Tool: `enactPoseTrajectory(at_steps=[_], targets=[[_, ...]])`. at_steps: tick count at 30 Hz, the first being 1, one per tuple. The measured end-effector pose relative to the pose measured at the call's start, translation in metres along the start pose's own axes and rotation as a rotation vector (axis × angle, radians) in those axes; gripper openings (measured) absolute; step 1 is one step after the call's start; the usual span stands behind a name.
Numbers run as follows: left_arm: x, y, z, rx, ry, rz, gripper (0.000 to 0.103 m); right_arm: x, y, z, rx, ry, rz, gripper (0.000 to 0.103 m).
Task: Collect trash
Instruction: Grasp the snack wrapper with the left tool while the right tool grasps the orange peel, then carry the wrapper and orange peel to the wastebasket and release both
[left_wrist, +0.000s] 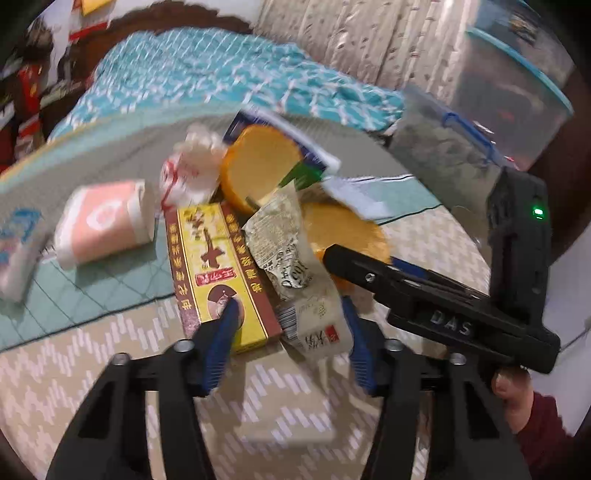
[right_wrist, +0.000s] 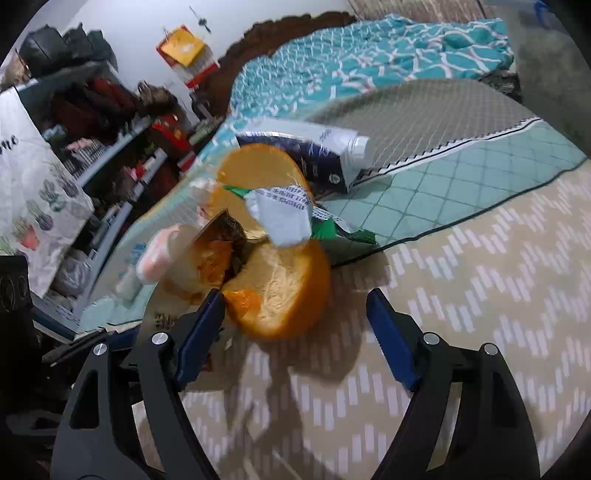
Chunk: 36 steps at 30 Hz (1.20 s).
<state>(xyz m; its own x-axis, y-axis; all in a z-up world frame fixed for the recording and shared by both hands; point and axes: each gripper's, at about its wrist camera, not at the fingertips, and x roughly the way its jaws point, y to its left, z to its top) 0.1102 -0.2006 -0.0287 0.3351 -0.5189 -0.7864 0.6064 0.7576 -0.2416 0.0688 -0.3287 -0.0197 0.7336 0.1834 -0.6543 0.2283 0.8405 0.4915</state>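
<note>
The left tongs (left_wrist: 288, 317) stand wide apart over a crinkled plastic wrapper (left_wrist: 295, 266) and a flat yellow cardboard box (left_wrist: 218, 273) with a brown border. The right tongs (right_wrist: 297, 314) are also spread wide, empty, their left blue pad just beside a hollow orange peel (right_wrist: 280, 291) with pale pith. All the trash lies heaped on a bed cover (right_wrist: 461, 295) of beige chevron weave. Farther off lie a second peel cup (left_wrist: 258, 166), a pink paper roll (left_wrist: 107, 221) and a dark glossy carton (right_wrist: 314, 155) with a white cap.
</note>
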Motion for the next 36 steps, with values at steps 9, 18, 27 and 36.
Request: enactPoseTrajectory(at_steps=[9, 18, 27, 36], targets=[[-0.013, 0.001, -0.01, -0.013, 0.025, -0.124, 0.011, -0.061, -0.024, -0.038, 0.04, -0.027, 0.082, 0.024], [-0.013, -0.05, -0.037, 0.097, 0.104, -0.328, 0.011, -0.148, -0.066, -0.099, 0.114, -0.158, -0.077, 0.023], [0.013, -0.076, -0.047, 0.128, 0.169, -0.252, 0.04, -0.173, -0.068, -0.117, 0.032, -0.234, -0.14, 0.096], [0.014, -0.07, -0.044, 0.113, 0.152, -0.209, 0.049, -0.135, -0.055, -0.106, -0.093, -0.084, -0.231, 0.096]])
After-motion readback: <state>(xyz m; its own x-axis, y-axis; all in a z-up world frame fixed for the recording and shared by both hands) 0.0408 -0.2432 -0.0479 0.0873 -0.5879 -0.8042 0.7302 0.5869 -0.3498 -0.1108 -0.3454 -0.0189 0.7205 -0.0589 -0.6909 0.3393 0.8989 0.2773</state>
